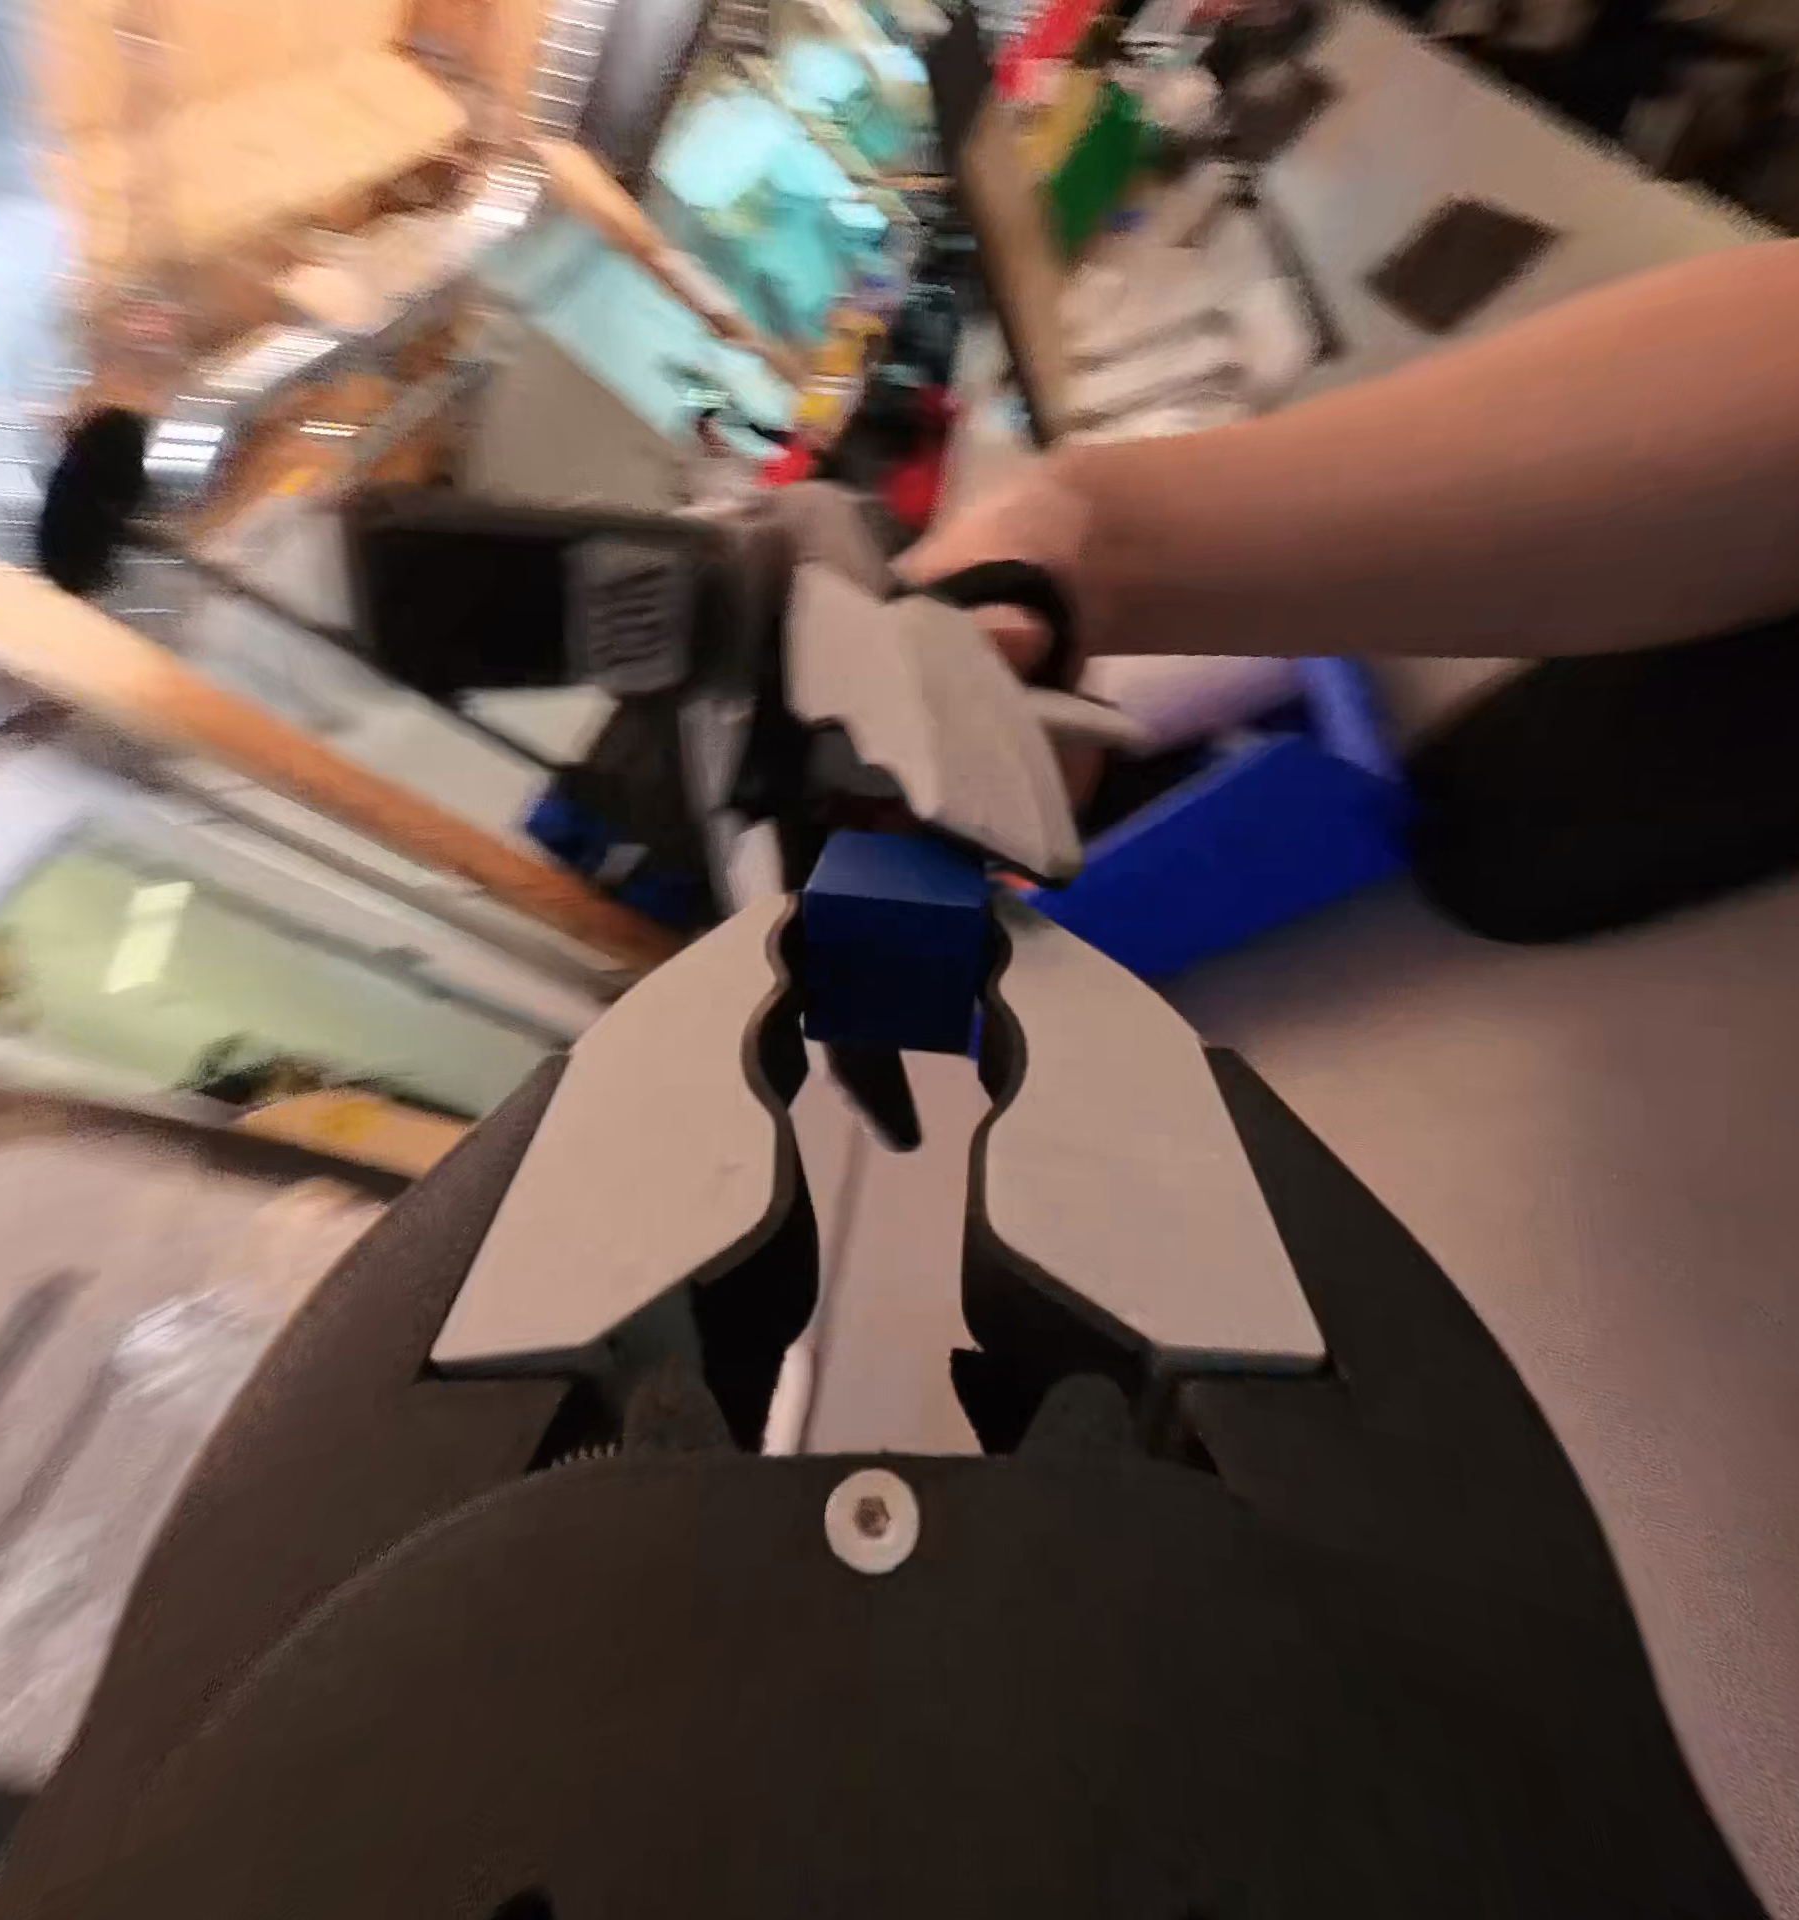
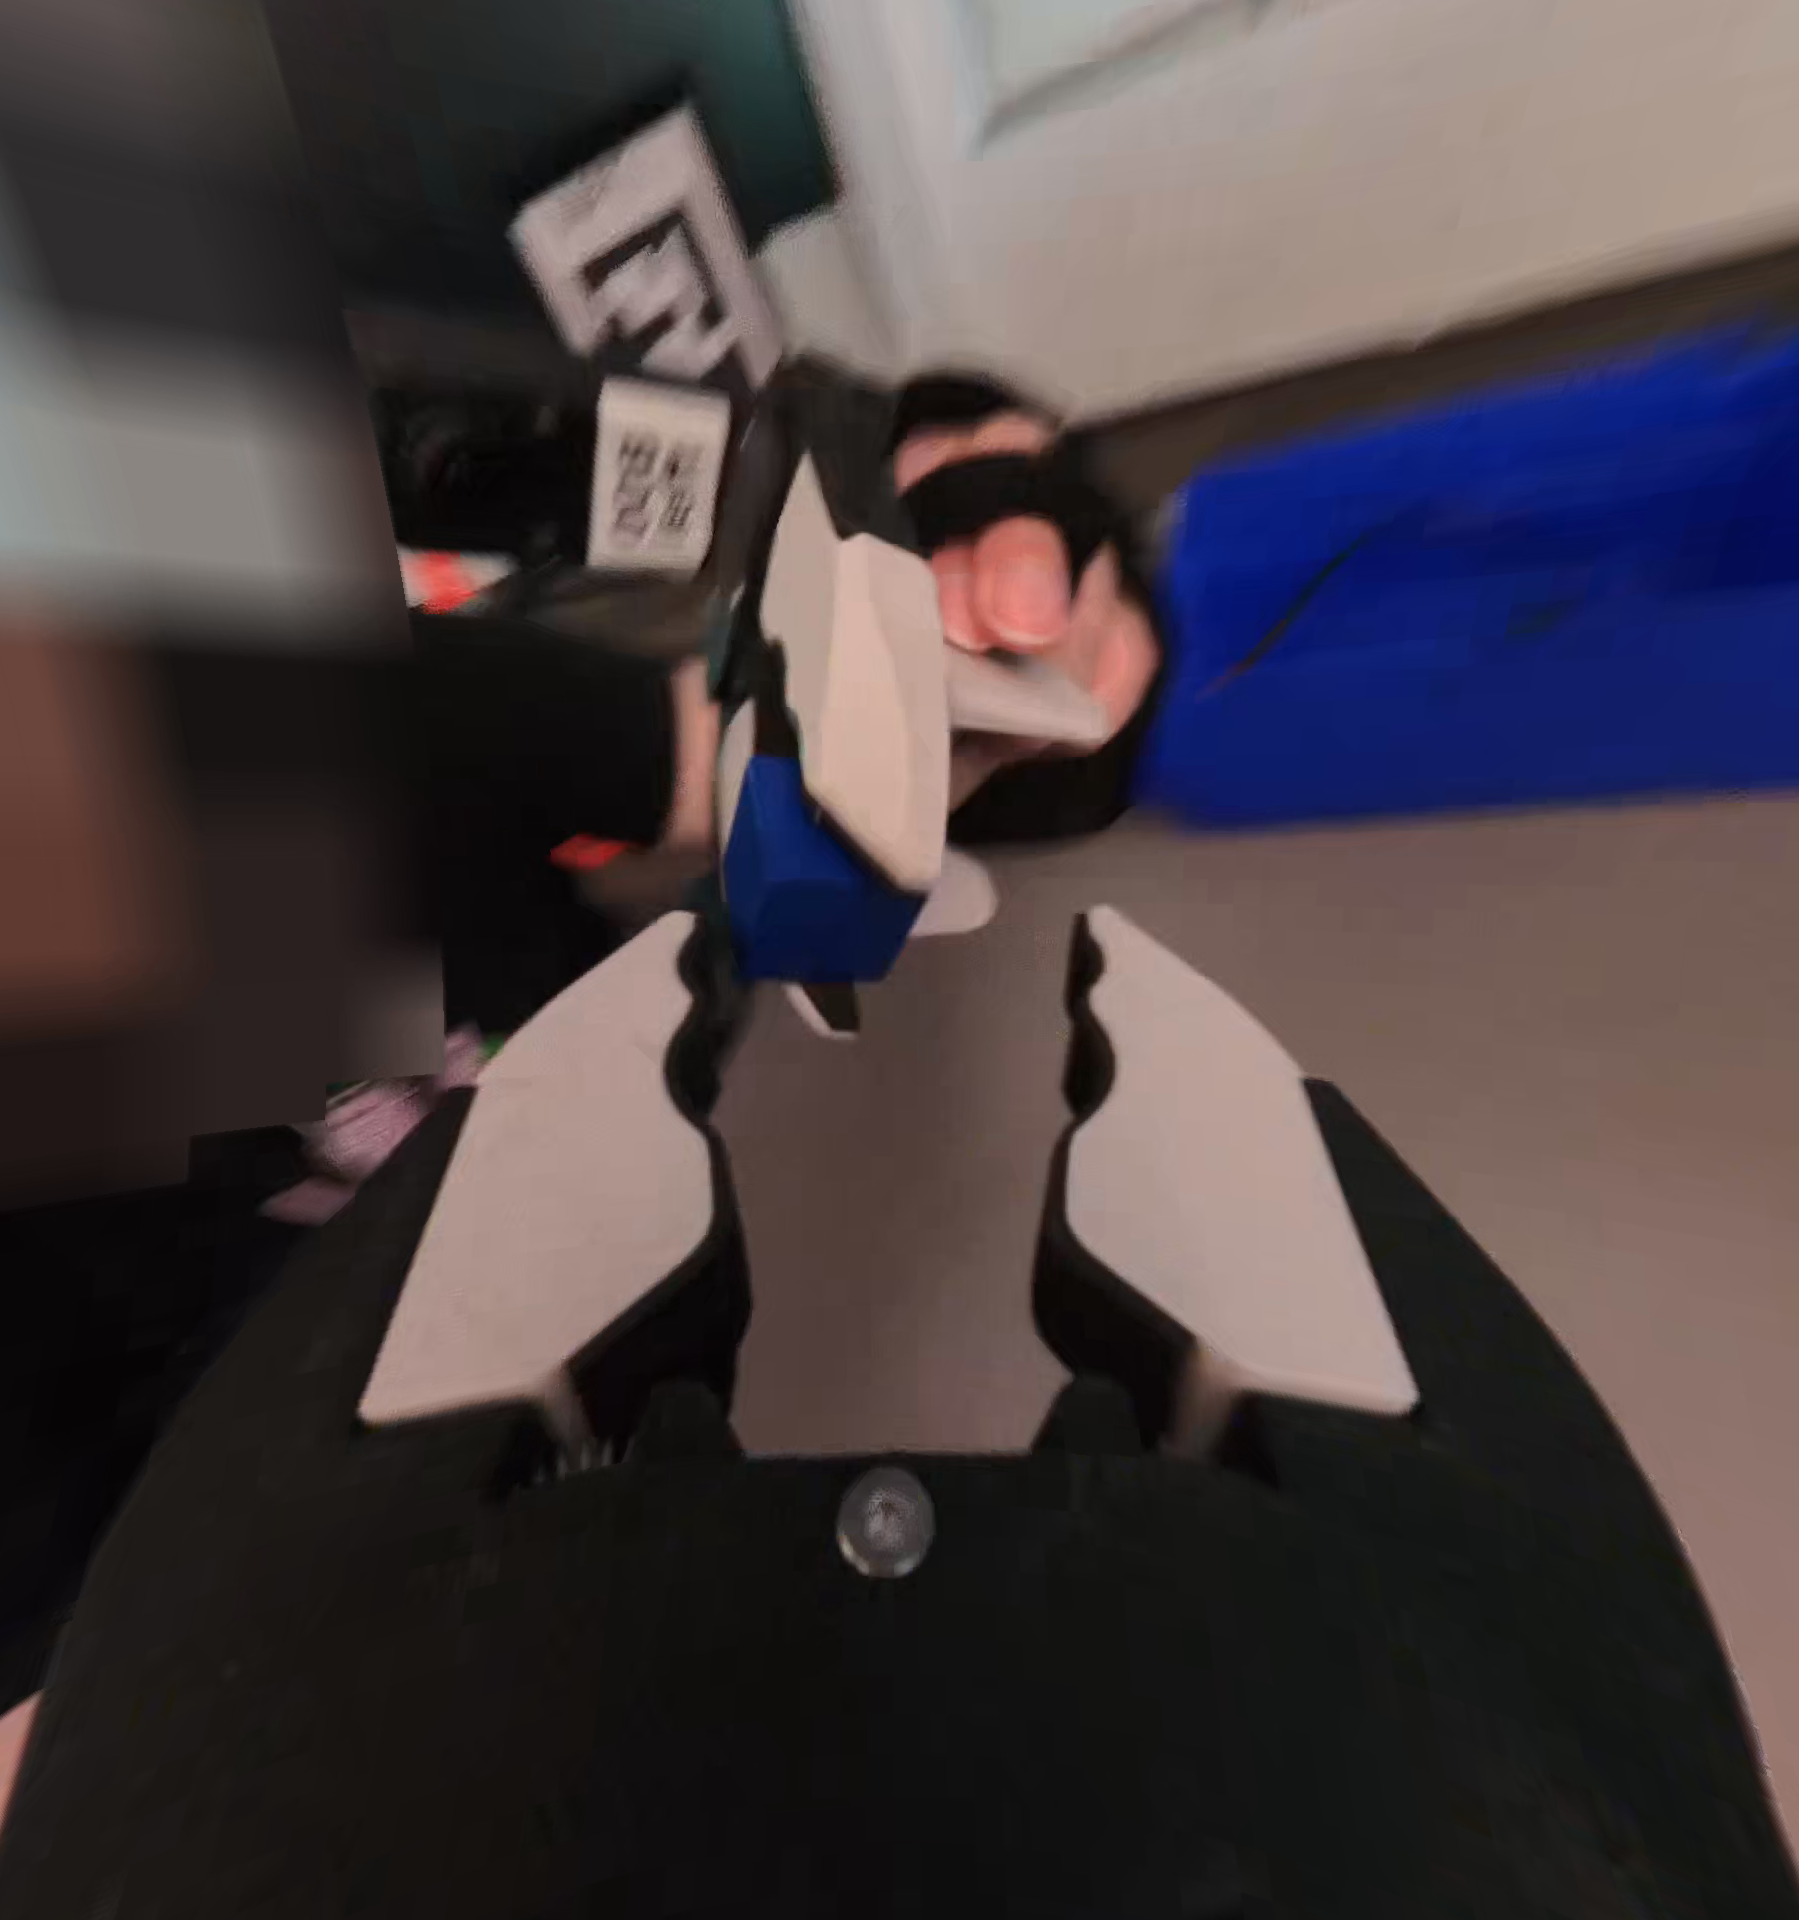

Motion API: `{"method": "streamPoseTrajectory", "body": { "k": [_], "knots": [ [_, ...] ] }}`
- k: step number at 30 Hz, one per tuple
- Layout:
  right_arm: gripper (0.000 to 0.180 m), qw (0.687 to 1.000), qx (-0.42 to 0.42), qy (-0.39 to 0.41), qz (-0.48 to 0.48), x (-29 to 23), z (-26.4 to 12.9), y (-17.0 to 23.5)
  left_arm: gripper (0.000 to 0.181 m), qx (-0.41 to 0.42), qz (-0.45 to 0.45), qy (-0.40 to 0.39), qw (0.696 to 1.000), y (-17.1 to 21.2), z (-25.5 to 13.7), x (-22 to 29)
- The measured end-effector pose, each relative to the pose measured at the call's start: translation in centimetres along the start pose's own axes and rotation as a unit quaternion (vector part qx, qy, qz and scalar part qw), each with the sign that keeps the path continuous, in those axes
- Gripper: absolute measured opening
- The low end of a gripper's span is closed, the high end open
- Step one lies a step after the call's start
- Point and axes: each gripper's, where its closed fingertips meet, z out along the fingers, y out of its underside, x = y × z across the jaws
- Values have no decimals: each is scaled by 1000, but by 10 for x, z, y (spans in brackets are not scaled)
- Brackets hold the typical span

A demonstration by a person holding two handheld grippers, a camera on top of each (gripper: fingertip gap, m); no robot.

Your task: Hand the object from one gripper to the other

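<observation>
A blue cube (image 1: 890,951) is pinched between the fingertips of my left gripper (image 1: 890,930), which is shut on it and holds it above the grey table (image 1: 1497,1299). In the right wrist view my right gripper (image 2: 887,925) is open and empty, with a wide gap between its fingers. The cube (image 2: 812,904) sits just beyond its left fingertip, held by the left gripper's grey fingers (image 2: 874,707). In the left wrist view a grey finger (image 1: 926,727) of the right gripper reaches down to the cube's top right corner.
A blue bin (image 1: 1238,831) stands on the table behind the grippers and also shows in the right wrist view (image 2: 1497,623). A person's forearm (image 1: 1446,499) crosses from the right. Blurred shelves and clutter fill the background.
</observation>
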Motion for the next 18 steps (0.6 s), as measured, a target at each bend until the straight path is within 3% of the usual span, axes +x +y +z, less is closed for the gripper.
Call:
{"method": "streamPoseTrajectory", "body": {
  "k": [3, 6, 10, 13, 16, 18],
  "knots": [
    [78, 961, 177, 161, -136, 22, -27, -60, 29, -52, 77, -179, 979, 14, -12, -53],
    [74, 913, 269, 221, -214, 11, -37, -83, 29, -97, 146, -275, 945, 20, -21, -74],
    [64, 890, 172, 338, -254, 28, -19, -74, 29, -159, 170, -299, 925, 33, -20, -78],
    [41, 864, 123, 409, -265, 41, -11, -67, 29, -168, 200, -297, 918, 33, -17, -75],
    [32, 872, 116, 403, -254, 42, -7, -64, 28, -165, 162, -283, 931, 37, -13, -72],
    [29, 912, 140, 325, -208, 34, -5, -63, 32, -121, 111, -252, 954, 28, -12, -67]
  ]
}}
